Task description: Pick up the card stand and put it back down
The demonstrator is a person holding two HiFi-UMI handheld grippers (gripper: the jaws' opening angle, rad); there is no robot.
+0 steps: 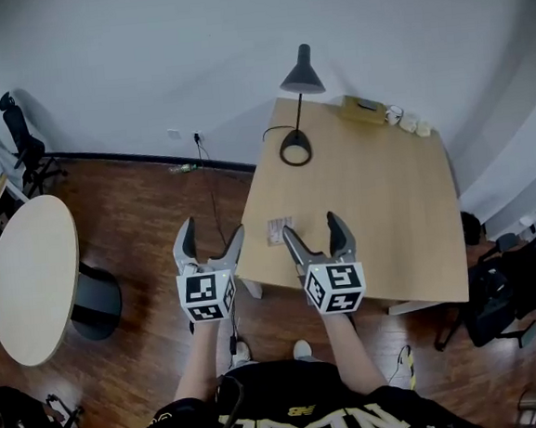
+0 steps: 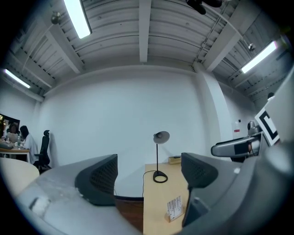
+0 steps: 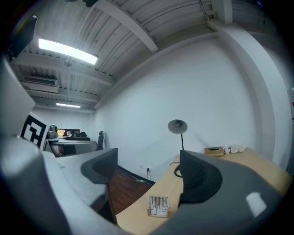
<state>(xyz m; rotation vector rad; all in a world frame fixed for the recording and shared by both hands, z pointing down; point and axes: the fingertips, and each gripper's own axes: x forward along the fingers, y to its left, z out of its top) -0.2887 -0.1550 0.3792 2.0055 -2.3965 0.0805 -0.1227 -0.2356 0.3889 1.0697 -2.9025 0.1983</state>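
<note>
A pale wooden bench (image 1: 389, 216) stands with its far end against a white wall, on a dark wood floor (image 1: 137, 210). At that far end a black desk lamp (image 1: 304, 81) stands upright. Right of it are a tan box (image 1: 361, 109) and some small white cups (image 1: 414, 126). A round table (image 1: 31, 276) and a black office chair (image 1: 21, 137) stand well apart to the left.
</note>
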